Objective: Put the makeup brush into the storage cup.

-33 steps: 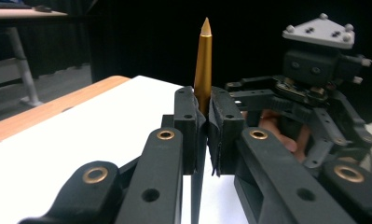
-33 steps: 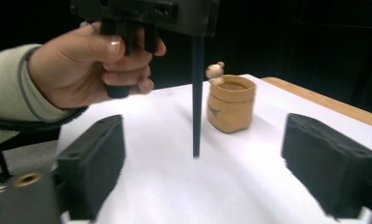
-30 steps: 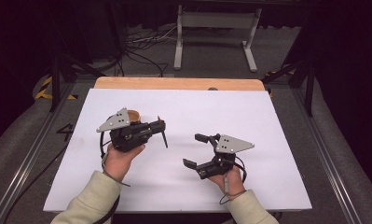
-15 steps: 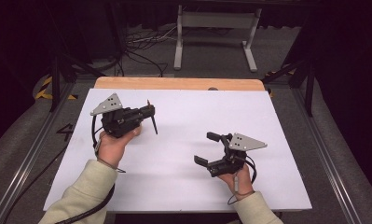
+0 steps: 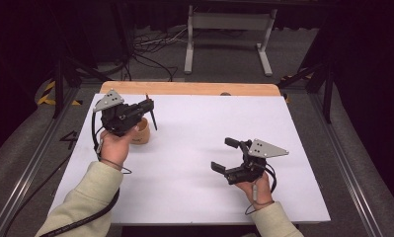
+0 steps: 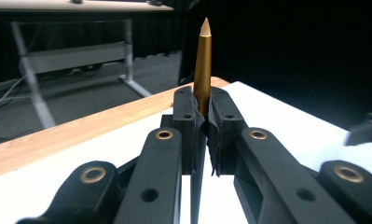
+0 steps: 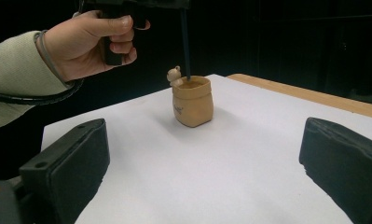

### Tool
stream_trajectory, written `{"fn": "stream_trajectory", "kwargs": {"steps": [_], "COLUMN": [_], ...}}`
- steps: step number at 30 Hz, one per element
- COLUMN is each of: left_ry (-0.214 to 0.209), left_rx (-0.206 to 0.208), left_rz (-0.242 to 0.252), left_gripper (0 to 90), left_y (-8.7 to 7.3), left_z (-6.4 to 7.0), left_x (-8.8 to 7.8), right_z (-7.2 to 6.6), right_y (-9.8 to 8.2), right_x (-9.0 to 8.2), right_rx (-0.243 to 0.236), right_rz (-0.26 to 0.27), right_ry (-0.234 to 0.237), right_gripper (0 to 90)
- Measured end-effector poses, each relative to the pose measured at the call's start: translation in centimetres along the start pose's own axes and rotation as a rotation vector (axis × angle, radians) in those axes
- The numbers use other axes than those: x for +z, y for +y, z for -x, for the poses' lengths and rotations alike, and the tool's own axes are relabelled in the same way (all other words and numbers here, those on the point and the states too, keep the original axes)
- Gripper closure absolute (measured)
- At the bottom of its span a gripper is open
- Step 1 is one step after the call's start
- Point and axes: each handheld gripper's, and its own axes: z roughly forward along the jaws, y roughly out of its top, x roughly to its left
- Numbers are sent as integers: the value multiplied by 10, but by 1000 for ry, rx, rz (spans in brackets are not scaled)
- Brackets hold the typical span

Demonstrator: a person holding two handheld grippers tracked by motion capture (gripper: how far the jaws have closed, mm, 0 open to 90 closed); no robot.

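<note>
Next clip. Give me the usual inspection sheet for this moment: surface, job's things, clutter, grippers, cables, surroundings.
Surface: white sheet over a wooden table; wood shows along the far edge.
Job's things: small tan sack-shaped pot standing upright at the table's left; a black pen with a gold end, held vertical, its lower tip at the pot's mouth.
Clutter: nothing seen.
Grippers: left gripper shut on the pen above the pot; right gripper open, holding nothing, over bare sheet at the right.
Cables: a black cable runs along the left sleeve; loose cables on the floor beyond the table.
Surroundings: dark room, grey floor, a metal stand behind the table.
</note>
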Motion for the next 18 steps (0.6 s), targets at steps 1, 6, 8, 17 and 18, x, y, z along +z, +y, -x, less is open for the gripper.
{"fn": "stream_trajectory", "kwargs": {"steps": [1, 6, 8, 17, 18], "left_ry": [8, 71, 87, 160, 176], "left_rx": [-5, -22, -18, -38, -36], "left_rz": [5, 18, 14, 15, 20], "left_gripper": [828, 830, 830, 829, 829], "left_y": [0, 1, 1, 0, 0], "left_z": [-2, -7, -9, -19, -19], "left_x": [-1, -4, -3, -3, -4], "right_z": [0, 4, 5, 7, 7], "right_y": [0, 0, -1, -1, -1], "right_x": [-1, -4, -6, -10, -10], "right_rx": [0, 7, 10, 4, 3], "right_rz": [2, 9, 9, -3, -5], "right_ry": [-3, -11, -17, -42, -44], "right_gripper": [18, 18, 18, 20, 19]}}
